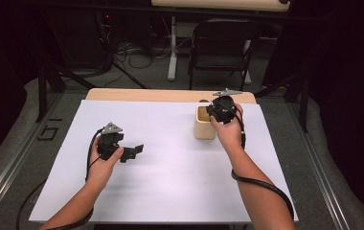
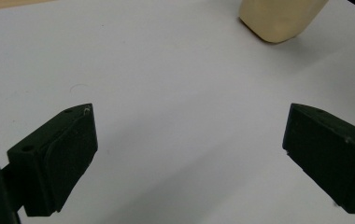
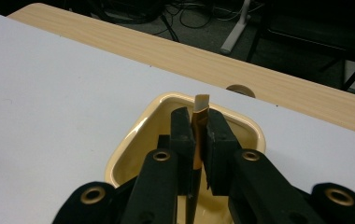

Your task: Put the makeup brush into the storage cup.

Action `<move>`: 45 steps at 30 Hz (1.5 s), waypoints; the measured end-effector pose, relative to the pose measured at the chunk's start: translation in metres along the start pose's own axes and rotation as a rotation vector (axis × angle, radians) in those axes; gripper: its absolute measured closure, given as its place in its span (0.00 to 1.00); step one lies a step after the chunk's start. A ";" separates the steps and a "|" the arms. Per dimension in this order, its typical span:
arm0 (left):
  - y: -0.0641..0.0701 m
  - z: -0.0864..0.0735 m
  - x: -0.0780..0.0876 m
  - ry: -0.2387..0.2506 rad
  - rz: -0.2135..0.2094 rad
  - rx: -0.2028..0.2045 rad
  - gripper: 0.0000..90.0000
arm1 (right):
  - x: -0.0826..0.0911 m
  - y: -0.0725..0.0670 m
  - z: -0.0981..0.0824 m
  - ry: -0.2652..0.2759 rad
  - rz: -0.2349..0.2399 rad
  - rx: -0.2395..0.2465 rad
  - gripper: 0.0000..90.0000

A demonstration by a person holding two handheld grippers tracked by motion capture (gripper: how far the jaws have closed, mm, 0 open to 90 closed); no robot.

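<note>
A cream square cup (image 1: 204,125) stands on the white table top (image 1: 161,163) at the right rear. My right gripper (image 3: 195,122) hovers over the cup's mouth (image 3: 133,140), its jaws shut on a thin brush-like stick (image 3: 200,114) with an orange-brown shaft and a pale flat tip. In the high view the right gripper (image 1: 222,109) sits above the cup's right rim, held by a hand. My left gripper (image 1: 134,152) rests low over the table at the left, jaws wide apart with nothing between them. The cup's base (image 2: 280,18) shows ahead of the left gripper (image 2: 189,154).
A wooden table edge (image 3: 241,70) runs behind the white top, with a round hole (image 3: 241,90) in it. A black folding chair (image 1: 223,45), cables and a table leg stand on the floor beyond. Metal rails flank the table.
</note>
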State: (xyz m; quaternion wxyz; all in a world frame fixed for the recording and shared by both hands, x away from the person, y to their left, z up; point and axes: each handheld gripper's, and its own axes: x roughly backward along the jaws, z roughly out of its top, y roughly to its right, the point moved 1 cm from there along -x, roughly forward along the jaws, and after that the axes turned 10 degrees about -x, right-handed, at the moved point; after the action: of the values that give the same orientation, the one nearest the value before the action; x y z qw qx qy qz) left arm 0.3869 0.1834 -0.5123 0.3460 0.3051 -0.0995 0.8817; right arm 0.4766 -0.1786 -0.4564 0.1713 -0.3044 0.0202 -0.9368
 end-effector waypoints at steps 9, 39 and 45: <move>0.001 0.000 -0.001 0.000 -0.003 0.003 0.04 | -0.001 0.000 -0.002 -0.009 -0.005 0.000 0.93; 0.000 -0.002 -0.002 0.000 -0.005 0.008 0.04 | -0.005 0.000 -0.004 -0.037 -0.007 0.005 0.87; 0.000 -0.002 -0.001 0.000 -0.003 0.009 0.04 | -0.006 -0.001 -0.005 -0.025 -0.011 -0.003 0.54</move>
State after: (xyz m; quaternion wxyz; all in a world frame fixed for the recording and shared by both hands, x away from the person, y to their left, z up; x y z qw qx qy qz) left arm 0.3867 0.1838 -0.5141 0.3458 0.3069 -0.0949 0.8816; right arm 0.4780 -0.1759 -0.4638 0.1659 -0.3164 0.0179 -0.9338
